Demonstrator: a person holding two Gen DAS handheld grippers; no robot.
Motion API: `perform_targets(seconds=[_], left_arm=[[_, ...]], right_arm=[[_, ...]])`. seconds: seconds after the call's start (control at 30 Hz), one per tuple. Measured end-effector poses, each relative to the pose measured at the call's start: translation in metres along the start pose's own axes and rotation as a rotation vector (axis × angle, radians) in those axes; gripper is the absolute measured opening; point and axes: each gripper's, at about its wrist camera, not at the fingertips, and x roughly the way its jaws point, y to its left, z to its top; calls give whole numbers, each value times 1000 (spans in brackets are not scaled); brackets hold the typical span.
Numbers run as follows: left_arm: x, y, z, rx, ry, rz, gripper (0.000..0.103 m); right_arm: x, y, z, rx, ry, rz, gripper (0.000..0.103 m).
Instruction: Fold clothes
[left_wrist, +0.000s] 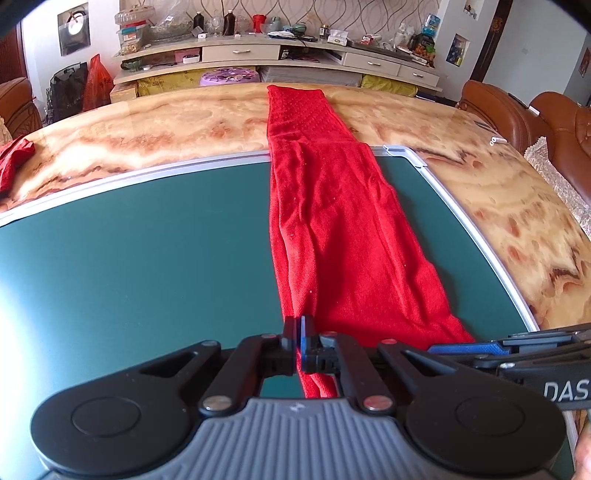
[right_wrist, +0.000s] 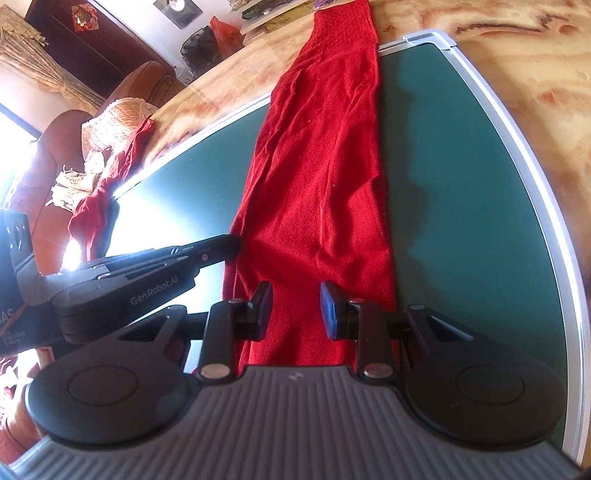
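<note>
A long red knit garment (left_wrist: 332, 221) lies folded into a narrow strip, running from the near edge of the green board (left_wrist: 129, 251) out onto the marble-patterned table (left_wrist: 147, 125). My left gripper (left_wrist: 297, 326) is shut on the strip's near left edge, with cloth pinched between its pads. In the right wrist view the same garment (right_wrist: 317, 166) stretches away, and my right gripper (right_wrist: 296, 301) stands over its near end. Its jaws are apart, with flat cloth beneath the gap. The left gripper (right_wrist: 231, 245) touches the strip's left edge there.
A second crumpled red garment (left_wrist: 13, 158) (right_wrist: 99, 192) lies at the table's left side. The board's metal frame (right_wrist: 517, 140) curves along the right. Brown leather chairs (left_wrist: 535, 118) stand beside the table. A cluttered sideboard (left_wrist: 240, 53) lines the far wall.
</note>
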Motion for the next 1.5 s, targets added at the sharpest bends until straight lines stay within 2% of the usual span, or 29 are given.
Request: perform_targets(seconds=[0.33, 0.73, 0.87, 1.0, 1.17, 1.27, 1.33, 1.4, 1.5], left_arm=[[-3, -3, -6, 59, -18, 10, 1], [-7, 2, -11, 67, -45, -5, 1], [-7, 6, -13, 72, -38, 28, 0], [-10, 19, -13, 25, -38, 0, 0], [-23, 25, -12, -22, -41, -91, 0], [-30, 17, -13, -18, -21, -137, 7], [-33, 8, -16, 10, -19, -145, 10], [-34, -1, -18, 31, -12, -156, 21], [-32, -16, -24, 80, 10, -139, 27]], right_arm=[[1, 1, 0, -3, -1, 2, 33], [0, 0, 0, 12, -1, 5, 33], [1, 0, 0, 15, -3, 8, 33], [2, -2, 1, 28, 2, 17, 33], [1, -12, 3, 94, 7, 67, 35], [-4, -17, 1, 126, -16, 96, 43], [-10, -18, 0, 122, -46, 95, 44], [-14, -17, -1, 111, -65, 96, 45], [-14, -14, -2, 86, -57, 109, 45]])
